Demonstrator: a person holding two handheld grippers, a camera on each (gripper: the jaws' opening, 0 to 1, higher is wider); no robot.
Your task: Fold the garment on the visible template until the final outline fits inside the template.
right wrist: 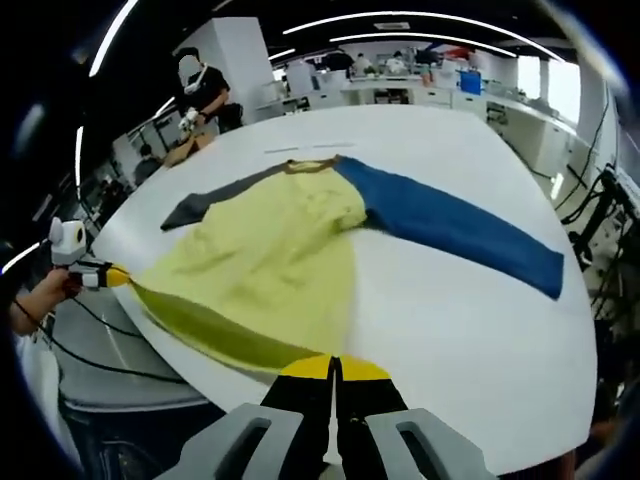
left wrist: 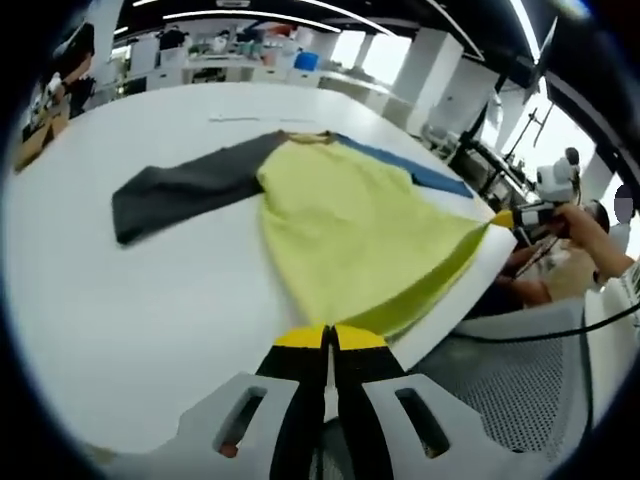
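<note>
A long-sleeved shirt lies flat on the white table (left wrist: 150,300), collar far from me. Its body (left wrist: 350,230) (right wrist: 270,260) is yellow-green, one sleeve dark grey (left wrist: 190,190) (right wrist: 215,200), the other blue (left wrist: 420,170) (right wrist: 450,225). My left gripper (left wrist: 328,338) is shut on the near hem at the table edge; in the right gripper view it holds the hem's left corner (right wrist: 112,276). My right gripper (right wrist: 335,368) is shut on the hem too, and in the left gripper view it grips the right corner (left wrist: 512,218). A thin faint line (left wrist: 250,119) (right wrist: 300,148) marks the table beyond the collar.
The table's near edge (right wrist: 150,330) runs just under the hem, with a grey mesh surface (left wrist: 500,390) and cables (right wrist: 90,350) below it. A person (right wrist: 200,85) stands at the far corner. Cluttered benches (left wrist: 230,50) line the back of the room.
</note>
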